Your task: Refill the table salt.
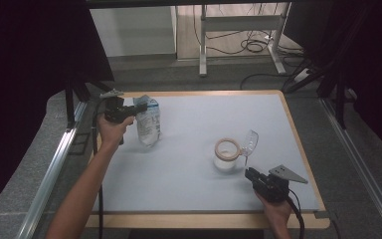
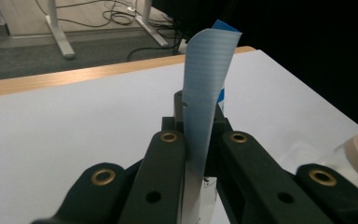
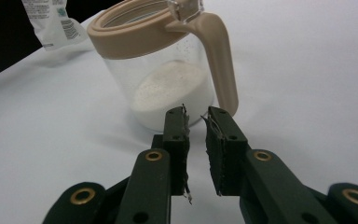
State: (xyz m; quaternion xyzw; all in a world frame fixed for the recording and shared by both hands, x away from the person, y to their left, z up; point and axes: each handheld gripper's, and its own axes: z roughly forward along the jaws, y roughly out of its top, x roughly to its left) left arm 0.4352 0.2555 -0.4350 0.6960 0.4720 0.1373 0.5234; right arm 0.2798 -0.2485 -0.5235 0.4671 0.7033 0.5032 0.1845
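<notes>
A white and blue pouch (image 1: 147, 123) stands near the table's back left. My left gripper (image 1: 129, 112) is shut on its top edge. In the left gripper view the pouch's pale flat top (image 2: 208, 88) rises from between the left gripper's (image 2: 199, 128) pressed jaws. A clear jar (image 1: 226, 155) with a tan rim holds white powder, and its clear lid (image 1: 249, 141) is flipped open. My right gripper (image 1: 249, 174) sits just in front of the jar. In the right gripper view the jar (image 3: 168, 84) and its tan handle (image 3: 223, 65) are close ahead of the right gripper (image 3: 197, 122), whose jaws stand a narrow gap apart with nothing between them.
The grey table top (image 1: 194, 119) has a wooden edge (image 1: 308, 164) close to my right hand. Beyond the table are desk legs (image 1: 203, 45) and cables (image 1: 251, 46) on the floor. Metal rails (image 1: 54, 164) run along both sides.
</notes>
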